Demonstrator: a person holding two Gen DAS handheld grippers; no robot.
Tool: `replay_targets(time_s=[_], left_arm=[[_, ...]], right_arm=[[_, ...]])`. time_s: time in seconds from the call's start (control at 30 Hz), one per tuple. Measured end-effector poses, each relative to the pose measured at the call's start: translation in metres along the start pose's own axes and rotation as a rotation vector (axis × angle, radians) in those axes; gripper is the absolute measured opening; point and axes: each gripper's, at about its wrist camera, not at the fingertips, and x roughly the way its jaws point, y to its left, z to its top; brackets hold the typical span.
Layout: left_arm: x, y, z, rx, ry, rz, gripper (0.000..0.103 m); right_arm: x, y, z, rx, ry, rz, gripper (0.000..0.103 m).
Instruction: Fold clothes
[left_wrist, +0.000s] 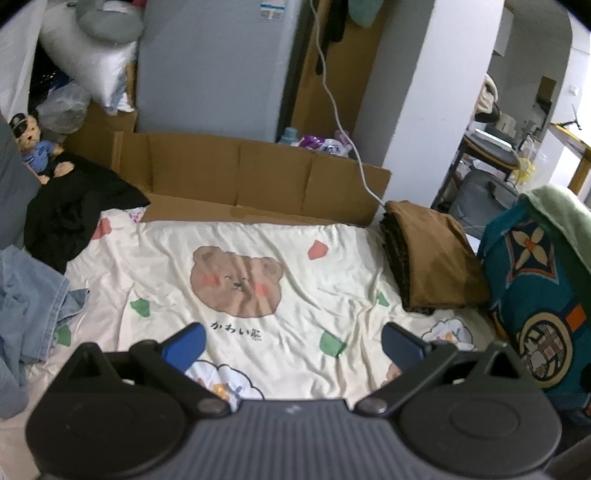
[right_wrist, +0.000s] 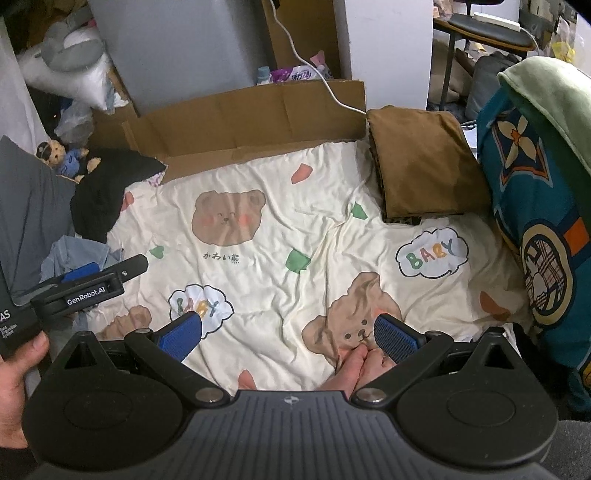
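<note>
A crumpled light-blue denim garment lies at the left edge of the bed; it also shows in the right wrist view. A black garment lies behind it, also in the right wrist view. A folded brown garment sits at the right, also in the right wrist view. My left gripper is open and empty above the cream bear-print sheet; it shows from the side in the right wrist view near the denim. My right gripper is open and empty above the sheet.
A flattened cardboard box stands along the bed's far edge. A teal patterned pillow with a green towel bounds the right side. A small teddy bear sits at the back left. A white cable hangs down. A bare foot lies under my right gripper.
</note>
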Motion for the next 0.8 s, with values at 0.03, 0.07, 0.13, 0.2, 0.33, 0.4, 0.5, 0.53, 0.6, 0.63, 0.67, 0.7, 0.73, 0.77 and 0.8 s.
replay_targets(time_s=[0.03, 0.07, 0.13, 0.2, 0.33, 0.4, 0.5, 0.53, 0.6, 0.63, 0.67, 0.7, 0.73, 0.77, 0.8], left_arm=[[-0.001, 0.001, 0.000, -0.001, 0.000, 0.001, 0.102], [-0.001, 0.002, 0.000, 0.001, 0.000, 0.002, 0.102], [-0.002, 0.003, 0.000, 0.004, -0.001, 0.004, 0.102], [-0.003, 0.004, 0.000, 0.003, -0.002, 0.006, 0.102], [-0.004, 0.007, -0.001, -0.005, 0.002, 0.006, 0.102], [-0.004, 0.008, -0.001, -0.005, 0.004, 0.007, 0.102], [-0.004, 0.008, -0.002, -0.004, 0.005, 0.010, 0.102], [-0.004, 0.009, -0.002, -0.005, 0.005, 0.011, 0.102], [-0.004, 0.009, -0.002, -0.008, 0.005, 0.011, 0.102], [-0.004, 0.010, -0.002, -0.009, 0.006, 0.011, 0.102], [-0.004, 0.010, -0.003, -0.010, 0.006, 0.011, 0.102], [-0.004, 0.010, -0.003, -0.010, 0.006, 0.012, 0.102], [-0.004, 0.010, -0.003, -0.011, 0.005, 0.013, 0.102], [-0.004, 0.011, -0.003, -0.013, 0.003, 0.014, 0.102], [-0.004, 0.011, -0.003, -0.015, 0.002, 0.014, 0.102]], right_arm=[[0.001, 0.001, 0.000, -0.001, 0.002, -0.001, 0.103], [0.001, 0.001, 0.001, -0.003, 0.003, -0.002, 0.103], [0.002, 0.003, 0.001, -0.006, 0.006, -0.004, 0.103], [0.002, 0.004, 0.002, -0.010, 0.007, -0.004, 0.103], [0.003, 0.005, 0.002, -0.015, 0.011, -0.004, 0.103], [0.003, 0.006, 0.002, -0.018, 0.013, -0.004, 0.103], [0.003, 0.007, 0.003, -0.022, 0.015, -0.004, 0.103], [0.003, 0.007, 0.003, -0.022, 0.016, -0.003, 0.103], [0.003, 0.007, 0.003, -0.023, 0.016, -0.002, 0.103], [0.003, 0.008, 0.003, -0.023, 0.017, -0.002, 0.103], [0.003, 0.007, 0.003, -0.024, 0.017, -0.001, 0.103], [0.005, 0.007, 0.002, -0.026, 0.018, 0.000, 0.103], [0.005, 0.007, 0.002, -0.026, 0.018, 0.001, 0.103], [0.005, 0.007, 0.002, -0.026, 0.018, 0.001, 0.103], [0.005, 0.007, 0.002, -0.026, 0.019, 0.001, 0.103]])
